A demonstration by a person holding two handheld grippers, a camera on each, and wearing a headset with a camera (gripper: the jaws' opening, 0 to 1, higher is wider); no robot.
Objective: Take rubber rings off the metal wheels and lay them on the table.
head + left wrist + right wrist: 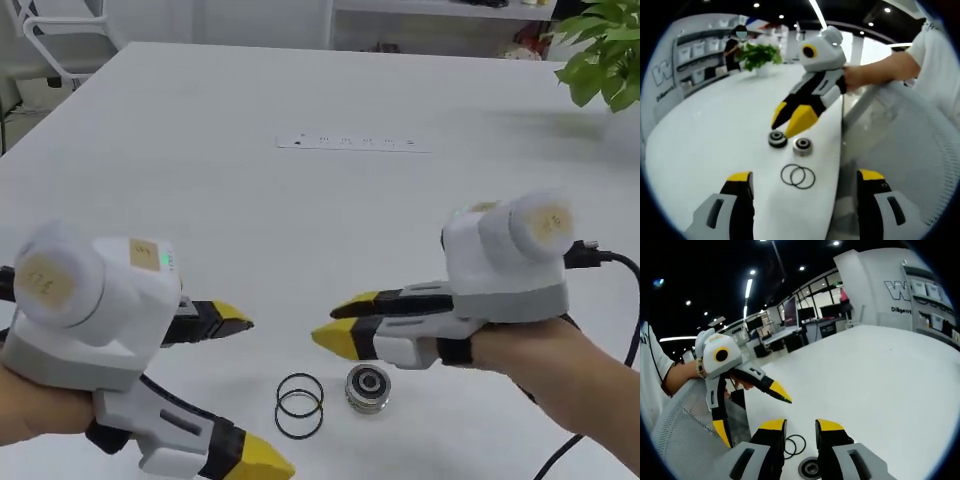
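Two thin black rubber rings [299, 405] [798, 176] [792, 445] lie overlapping on the white table. Beside them stands a bare metal wheel [368, 388] [803, 145] [810, 467]. A second wheel [777, 139] with a dark rim sits just beyond it, under the right gripper's tips. My right gripper [335, 325] [792, 119] [801, 426] hovers above the wheels, jaws a little apart and holding nothing. My left gripper [250, 390] [805, 176] [752, 414] is wide open with nothing in it, and its jaws straddle the rings from above.
A white strip with small print [350, 142] lies mid-table. A potted plant [600, 55] [759, 55] stands at the far right corner. A black cable [610, 330] trails from the right gripper. The table's near edge [840, 150] is close to the rings.
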